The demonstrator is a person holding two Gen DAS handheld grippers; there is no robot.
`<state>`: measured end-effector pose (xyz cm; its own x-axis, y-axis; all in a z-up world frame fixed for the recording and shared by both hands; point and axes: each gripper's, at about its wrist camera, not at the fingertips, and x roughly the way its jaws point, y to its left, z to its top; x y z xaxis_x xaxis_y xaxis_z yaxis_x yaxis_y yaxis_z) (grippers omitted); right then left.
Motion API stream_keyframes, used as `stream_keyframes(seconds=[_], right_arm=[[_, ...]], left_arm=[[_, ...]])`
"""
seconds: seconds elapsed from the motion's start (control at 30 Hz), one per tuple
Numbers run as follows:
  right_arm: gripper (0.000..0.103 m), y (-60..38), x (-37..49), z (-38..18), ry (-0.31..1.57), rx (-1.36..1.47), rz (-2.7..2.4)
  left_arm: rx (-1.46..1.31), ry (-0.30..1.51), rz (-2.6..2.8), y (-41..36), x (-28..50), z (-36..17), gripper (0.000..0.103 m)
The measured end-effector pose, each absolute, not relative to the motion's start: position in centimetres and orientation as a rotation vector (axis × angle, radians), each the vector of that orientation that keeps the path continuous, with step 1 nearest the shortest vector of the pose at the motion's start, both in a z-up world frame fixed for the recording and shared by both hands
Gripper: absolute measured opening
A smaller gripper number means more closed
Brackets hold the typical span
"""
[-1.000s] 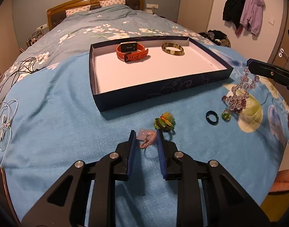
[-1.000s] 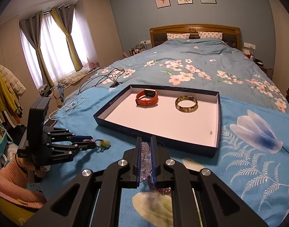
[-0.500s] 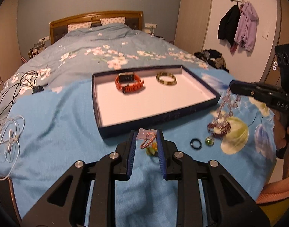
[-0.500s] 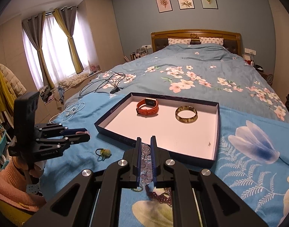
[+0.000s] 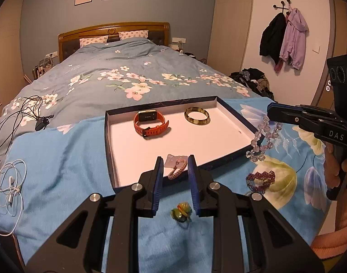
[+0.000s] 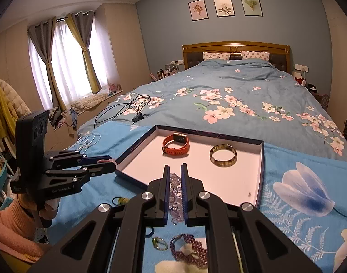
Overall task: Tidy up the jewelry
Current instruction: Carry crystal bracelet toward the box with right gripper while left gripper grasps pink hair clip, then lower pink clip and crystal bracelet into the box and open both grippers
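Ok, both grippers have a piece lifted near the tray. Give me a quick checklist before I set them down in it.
1. Left gripper holds the pink beaded bracelet: ok.
2. Right gripper is shut on the clear bead necklace: ok.
3. Necklace fully off the blanket: cannot tell.
4. Tray has bare floor in front of the orange watch and bangle: ok.
5. Grippers apart from each other: ok.
6. Bracelet already above the tray floor: cannot tell.
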<state>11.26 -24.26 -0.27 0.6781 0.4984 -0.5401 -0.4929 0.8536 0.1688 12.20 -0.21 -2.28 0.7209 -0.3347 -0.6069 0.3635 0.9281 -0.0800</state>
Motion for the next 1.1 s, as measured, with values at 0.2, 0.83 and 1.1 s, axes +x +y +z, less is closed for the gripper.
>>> stream_keyframes(seconds=[0.2,0.83,1.1], right_arm=[[0.008,-24.1,12.5,0.3,0.595,0.009,0.543],[0.008,-23.6,17.3,-0.3,0.614,0.042,0.509],[0.008,-23.2,19.0,-1.2,0.639,0.066,0.511]], left_arm=[[0.050,0.657,-0.380,-0.4,13.1,-2.1,0.022],[0.070,0.673,-0.350,-1.4,17.4,-2.6,0.022],[0.070,0.702,-0.332,-1.4,19.6,-3.3,0.022]])
